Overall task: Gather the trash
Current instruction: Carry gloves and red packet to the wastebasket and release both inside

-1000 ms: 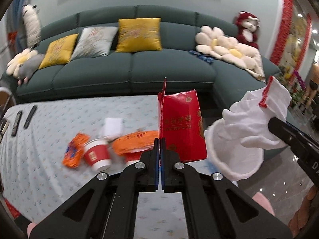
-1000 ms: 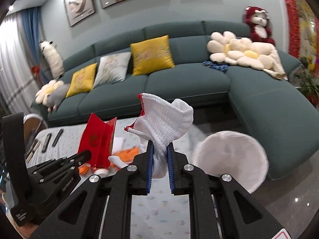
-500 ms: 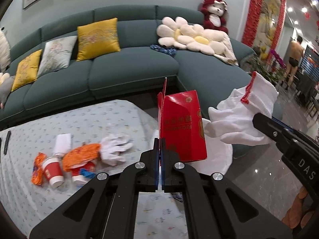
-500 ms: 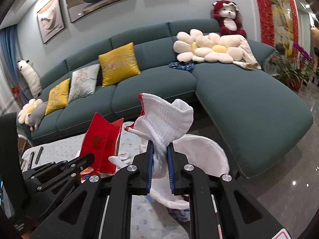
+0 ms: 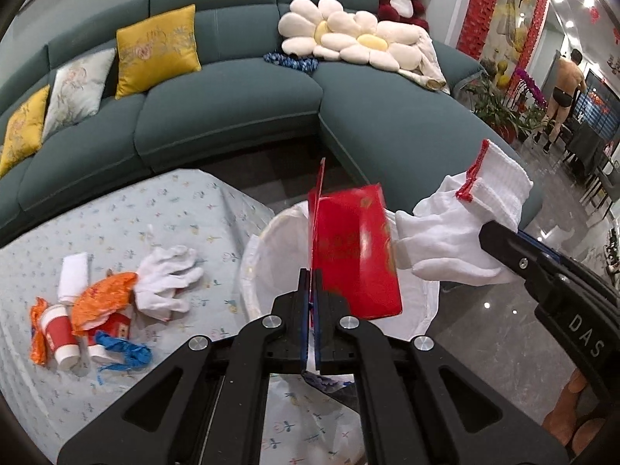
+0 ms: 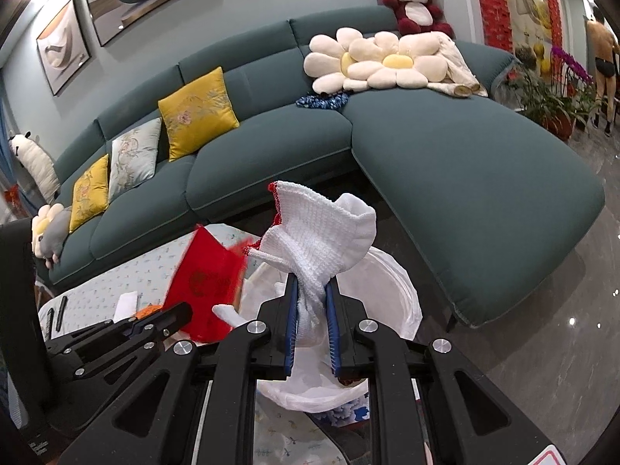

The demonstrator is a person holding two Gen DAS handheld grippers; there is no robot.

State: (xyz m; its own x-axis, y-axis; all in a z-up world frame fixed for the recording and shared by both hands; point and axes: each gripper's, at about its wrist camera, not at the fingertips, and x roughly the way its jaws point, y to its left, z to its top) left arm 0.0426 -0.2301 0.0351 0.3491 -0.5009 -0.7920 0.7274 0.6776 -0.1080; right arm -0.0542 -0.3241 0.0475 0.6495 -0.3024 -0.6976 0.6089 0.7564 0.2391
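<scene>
My left gripper is shut on a red paper box and holds it above the white-lined trash bin. My right gripper is shut on a white knit glove with a red cuff, held over the same bin. The glove also shows in the left wrist view, the red box in the right wrist view. On the table lie a second white glove, an orange wrapper, a red paper cup and a blue scrap.
A table with a floral cloth stands left of the bin. A teal sofa with cushions curves behind. A white tissue pack lies on the table. Remotes lie at its far end. Glossy floor lies to the right.
Both grippers swung right from over the table to above the bin, each still holding its item. The red box now tilts and blurs over the bin's opening.
</scene>
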